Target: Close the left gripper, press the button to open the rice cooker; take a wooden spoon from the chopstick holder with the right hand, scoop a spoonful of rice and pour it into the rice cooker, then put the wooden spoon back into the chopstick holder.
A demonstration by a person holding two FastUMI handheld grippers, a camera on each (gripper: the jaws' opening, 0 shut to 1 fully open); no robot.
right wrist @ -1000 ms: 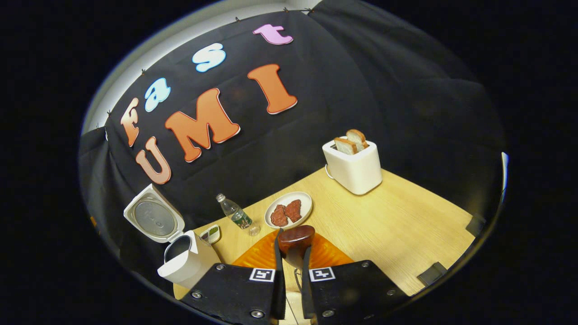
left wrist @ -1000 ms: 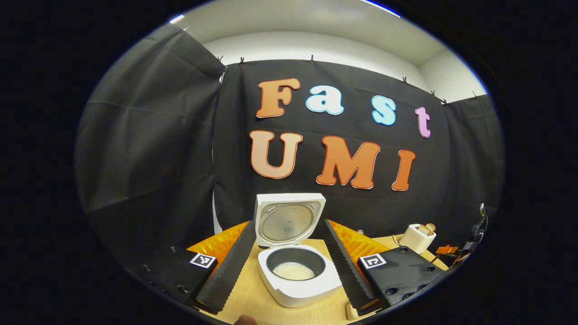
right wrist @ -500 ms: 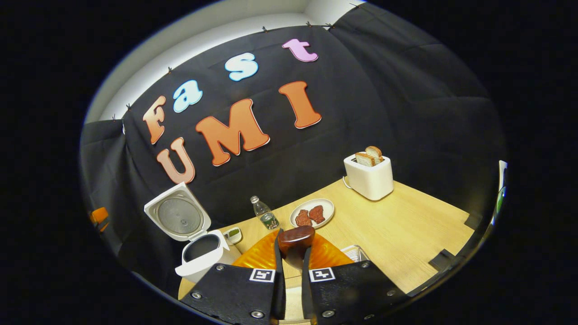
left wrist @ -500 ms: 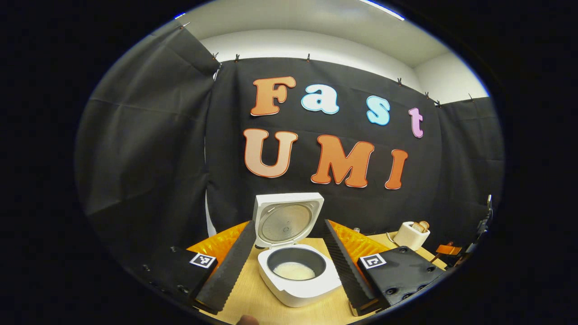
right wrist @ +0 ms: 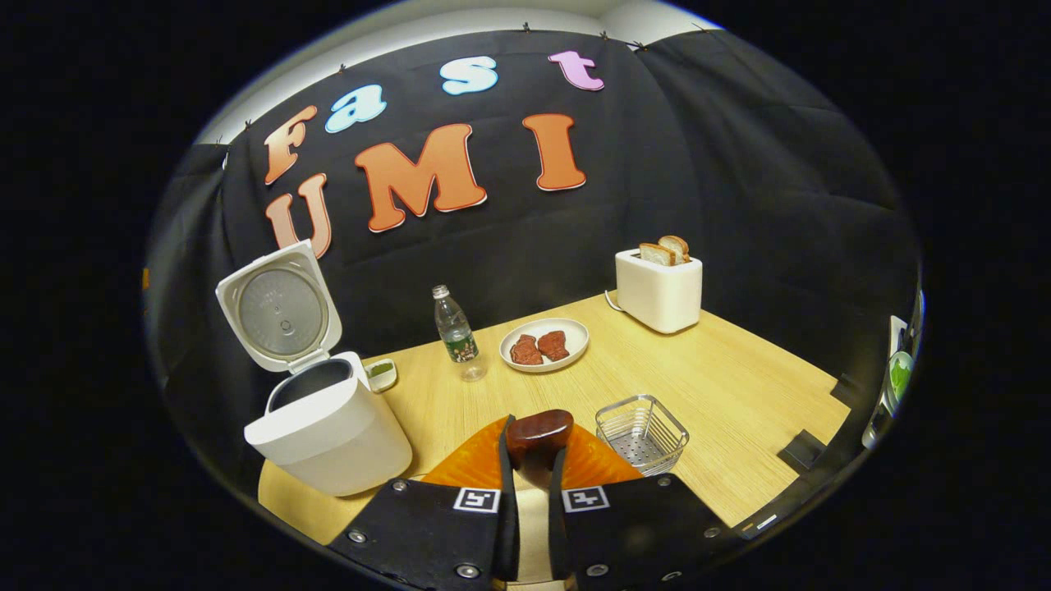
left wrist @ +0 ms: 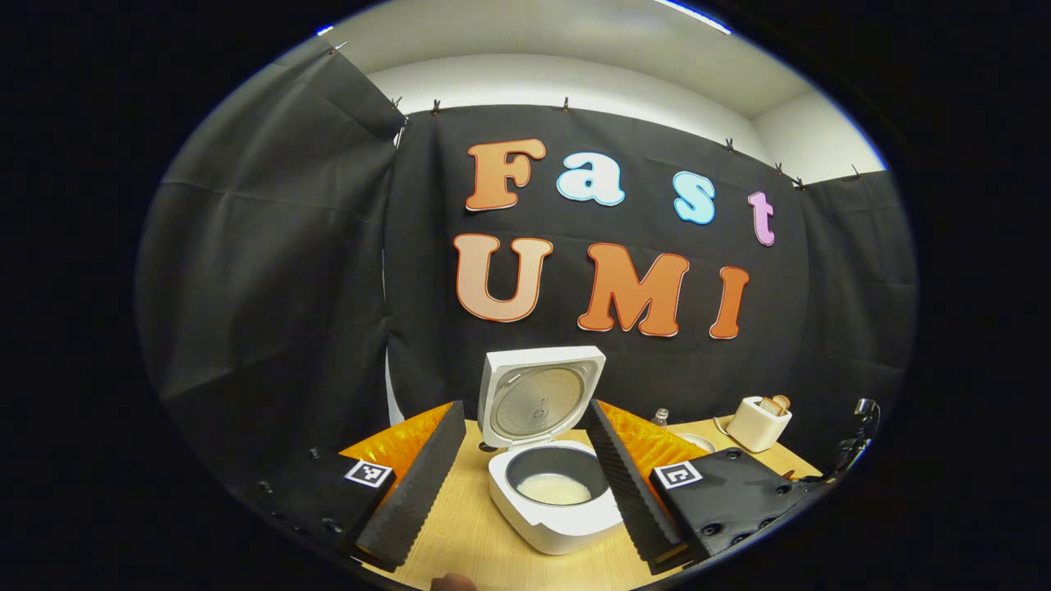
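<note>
— On the wooden table [right wrist: 739, 386], what do you have in front of you?

— My right gripper [right wrist: 530, 492] is pinched onto the handle of the wooden spoon [right wrist: 538, 431]; both fingers press against it, and the dark bowl of the spoon sticks up just past the fingertips. I cannot tell whether any rice sits in it.

— And the rice cooker?

— In the right gripper view the rice cooker [right wrist: 324, 419] stands off to my left, lid [right wrist: 279, 308] tipped up and back, pot exposed. The chopstick holder [right wrist: 642, 432], a wire basket, sits just to the right of the spoon's bowl, on the table.

— Your other claw?

— My left gripper [left wrist: 525, 480] is spread wide, fingers well apart, gripping nothing. In the left gripper view the cooker [left wrist: 558, 501] sits between those fingers but beyond them, and a pale layer of rice [left wrist: 554, 489] lies in the bottom of the pot.

— Anything else on the table?

— A water bottle [right wrist: 456, 332], a plate [right wrist: 543, 345] with two reddish pieces on it, a small dish [right wrist: 380, 373] beside the cooker, and a white toaster [right wrist: 658, 287] with two slices of bread standing in it, near the far edge.
</note>
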